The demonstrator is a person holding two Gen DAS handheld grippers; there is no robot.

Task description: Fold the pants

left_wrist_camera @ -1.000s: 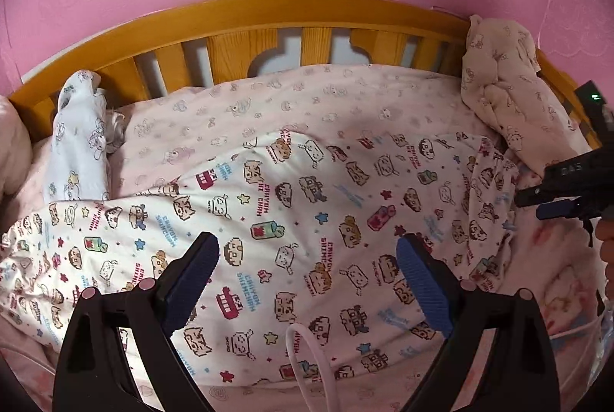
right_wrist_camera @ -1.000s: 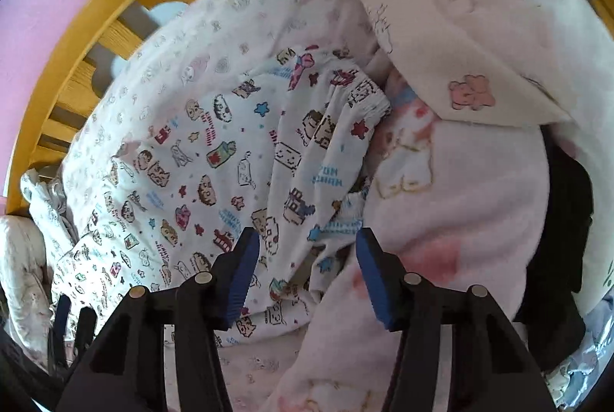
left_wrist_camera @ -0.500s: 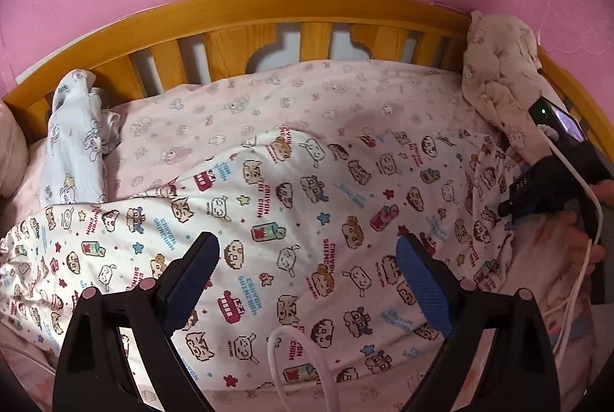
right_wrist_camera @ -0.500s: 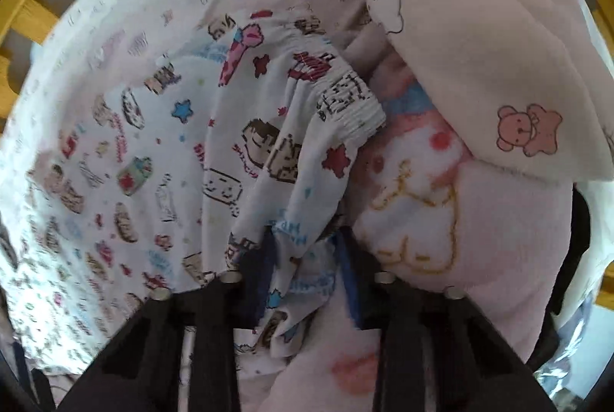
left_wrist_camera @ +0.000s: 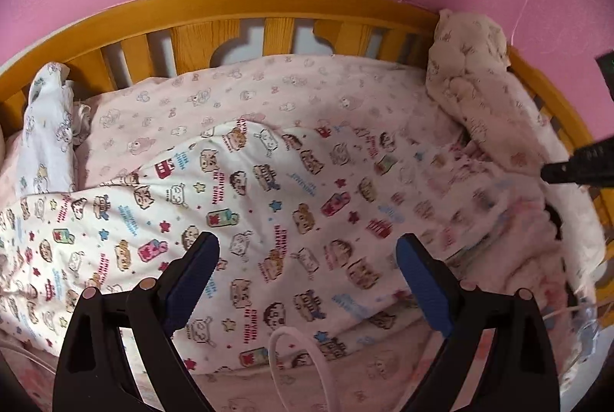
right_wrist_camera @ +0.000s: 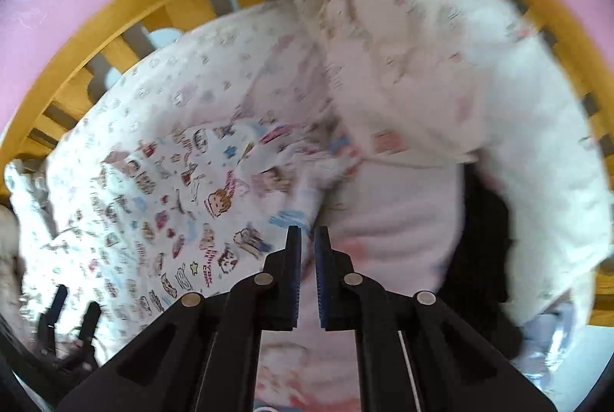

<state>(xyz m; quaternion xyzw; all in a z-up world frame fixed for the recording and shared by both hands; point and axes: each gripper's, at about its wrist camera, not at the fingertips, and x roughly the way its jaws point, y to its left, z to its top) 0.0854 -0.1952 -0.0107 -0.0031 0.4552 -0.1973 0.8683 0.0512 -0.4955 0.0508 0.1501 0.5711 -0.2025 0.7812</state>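
White pants (left_wrist_camera: pixel 268 189) printed with small cartoon figures lie spread across the pink bedsheet (left_wrist_camera: pixel 215 93) in a crib. My left gripper (left_wrist_camera: pixel 307 243) hovers open above their near middle, with nothing between its blue pads. At the pants' right end, my right gripper (right_wrist_camera: pixel 305 239) points steeply down; its jaws are closing to a narrow slit on a fold of the pants (right_wrist_camera: pixel 172 204), whose fabric runs up between the pads. That end is lifted and blurred. The right gripper (left_wrist_camera: pixel 575 168) shows as a black tip in the left wrist view.
An orange wooden crib rail (left_wrist_camera: pixel 230 5) runs round the far side under a pink wall. A cream fleece blanket (right_wrist_camera: pixel 422 47) hangs over the right rail, and a pink plush blanket (right_wrist_camera: pixel 391 220) lies beside the pants. A white garment (left_wrist_camera: pixel 46 128) sits far left. A white cable (left_wrist_camera: pixel 299 354) loops close by.
The right gripper dropped onto the pants' waistband end, shut on the fabric and has risen with it, pulling that end up. The left gripper stayed open in place.
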